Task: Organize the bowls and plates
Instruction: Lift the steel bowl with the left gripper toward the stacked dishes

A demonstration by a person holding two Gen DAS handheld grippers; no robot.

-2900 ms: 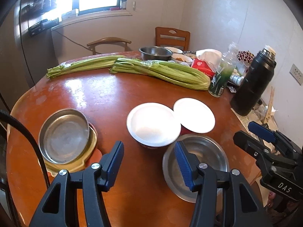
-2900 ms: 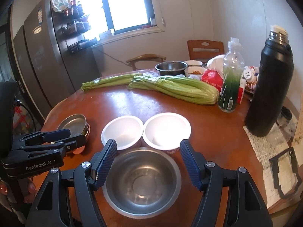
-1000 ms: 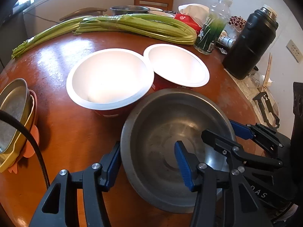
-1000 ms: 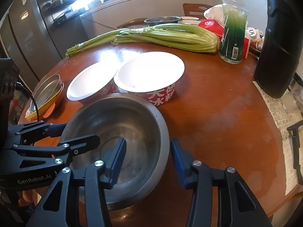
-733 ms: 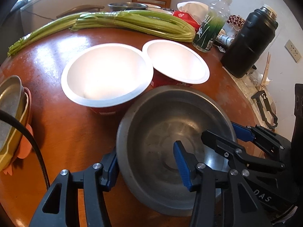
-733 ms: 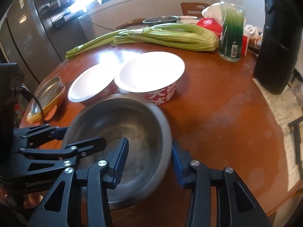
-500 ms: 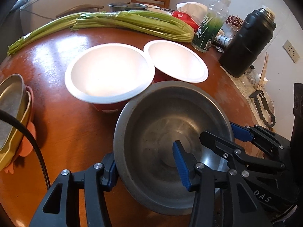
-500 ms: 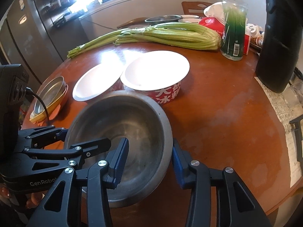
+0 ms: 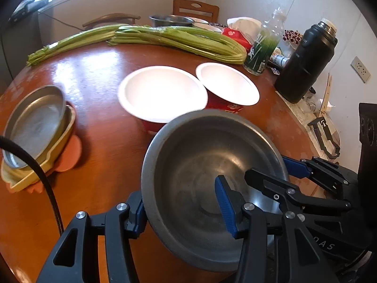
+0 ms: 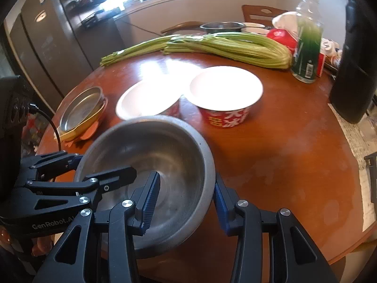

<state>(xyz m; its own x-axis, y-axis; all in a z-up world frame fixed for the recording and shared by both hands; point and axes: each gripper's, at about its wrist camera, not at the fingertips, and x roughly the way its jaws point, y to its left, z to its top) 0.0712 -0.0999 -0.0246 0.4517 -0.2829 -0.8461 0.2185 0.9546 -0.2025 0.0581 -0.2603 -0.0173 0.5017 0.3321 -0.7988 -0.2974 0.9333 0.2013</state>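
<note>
A steel bowl (image 9: 200, 153) hangs just above the wooden table (image 9: 106, 141), tilted a little. My left gripper (image 9: 181, 207) is shut on its near left rim, one finger inside and one outside. My right gripper (image 10: 185, 198) is shut on the right rim (image 10: 165, 146) the same way. Each gripper shows in the other's view: the right gripper (image 9: 271, 168), the left gripper (image 10: 103, 165). Beyond the bowl stand two red paper bowls with white insides (image 9: 162, 92) (image 9: 226, 82). At the left, a steel plate (image 9: 33, 122) lies in a yellow dish (image 9: 59, 146) on an orange mat.
Long celery stalks (image 9: 183, 40) lie across the far side of the table. A green bottle (image 9: 261, 52), a black flask (image 9: 304, 63) and packets crowd the right side. A steel pot (image 9: 169, 20) and chairs stand at the back. A fridge (image 10: 47, 35) is on the left.
Both grippers closed on the steel bowl's rim and lifted it off the table. The bowl now hangs in front of the nearer paper bowl, and both hands have drawn back and up.
</note>
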